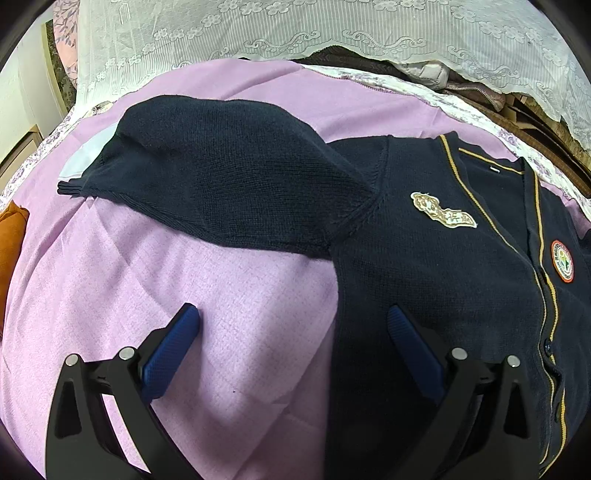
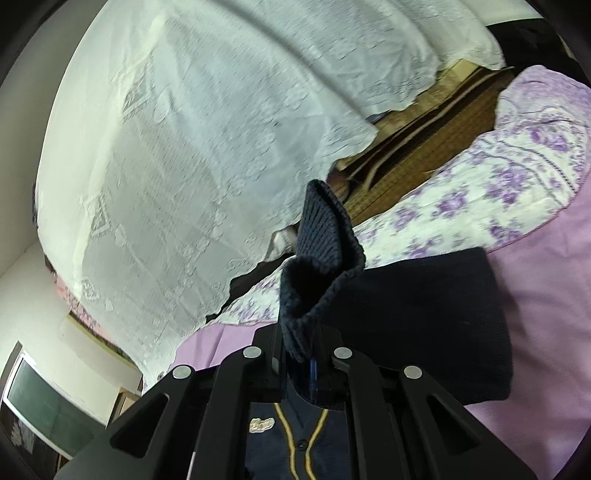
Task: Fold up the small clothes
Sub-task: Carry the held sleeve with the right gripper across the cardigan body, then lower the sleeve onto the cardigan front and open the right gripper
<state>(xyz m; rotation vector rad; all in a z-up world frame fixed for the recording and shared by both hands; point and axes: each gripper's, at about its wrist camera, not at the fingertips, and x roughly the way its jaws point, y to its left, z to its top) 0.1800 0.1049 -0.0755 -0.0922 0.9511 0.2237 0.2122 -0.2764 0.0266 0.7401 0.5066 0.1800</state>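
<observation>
My left gripper [image 1: 293, 325] has its jaws spread wide and holds nothing; one blue pad [image 1: 173, 354] hangs over bare pink sheet [image 1: 110, 280], the other over the side edge of the navy cardigan [image 1: 424, 266]. I cannot tell whether either pad touches the cloth.

My right gripper [image 2: 301, 360] has its jaws closed tight on the cardigan's ribbed cuff [image 2: 321, 258], which stands up out of them, folded over and lifted clear of the bed.

The cardigan lies flat, front up, on the pink sheet. Its other sleeve [image 1: 221, 177] stretches away from the body toward the sheet's far side. A beige embroidered patch [image 1: 443, 214] sits on the chest beside the yellow-trimmed placket, and a round red-rimmed badge [image 1: 562, 261] lies across the placket from it; the lettering on both is too small for me to read.

Beside the cardigan's hem side the sheet is open. Beyond its collar a white lace cloth [image 1: 295, 29] hangs close.
</observation>
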